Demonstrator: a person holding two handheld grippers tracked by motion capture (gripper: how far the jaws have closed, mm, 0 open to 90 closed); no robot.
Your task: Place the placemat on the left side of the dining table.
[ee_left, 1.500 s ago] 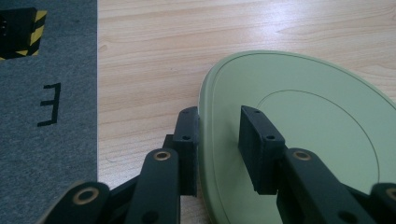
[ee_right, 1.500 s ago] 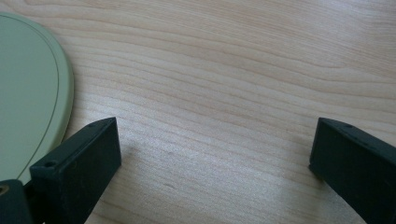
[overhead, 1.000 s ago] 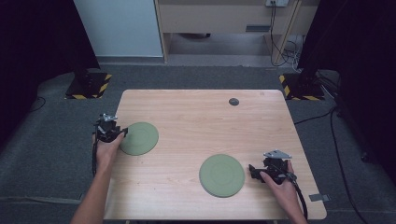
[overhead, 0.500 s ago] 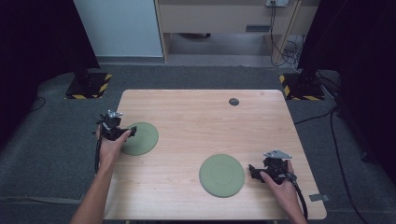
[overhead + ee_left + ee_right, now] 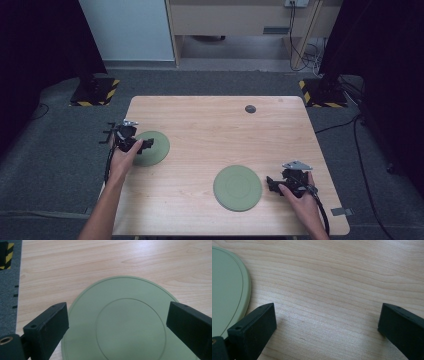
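Two flat green round plates lie on the wooden table (image 5: 200, 120). The left plate (image 5: 155, 148) (image 5: 130, 322) lies flat under my left gripper (image 5: 146, 145) (image 5: 118, 315), whose jaws have just been opening and now stand wide apart above the plate, with nothing gripped between them. The right plate (image 5: 237, 187) sits near the table's front; its rim (image 5: 227, 290) shows at the left of the right gripper view. Just right of it, my right gripper (image 5: 270, 184) (image 5: 327, 317) rests open over bare wood, pointing toward that plate.
A small dark disc (image 5: 250, 108) lies near the table's far edge. Grey carpet surrounds the table, with yellow-black striped stand bases (image 5: 95, 92) at the far left and far right. A cable trails from each gripper.
My left hand has shifted a little to the right, farther over the left plate, and its jaws have spread apart. The right hand and right plate have not moved.
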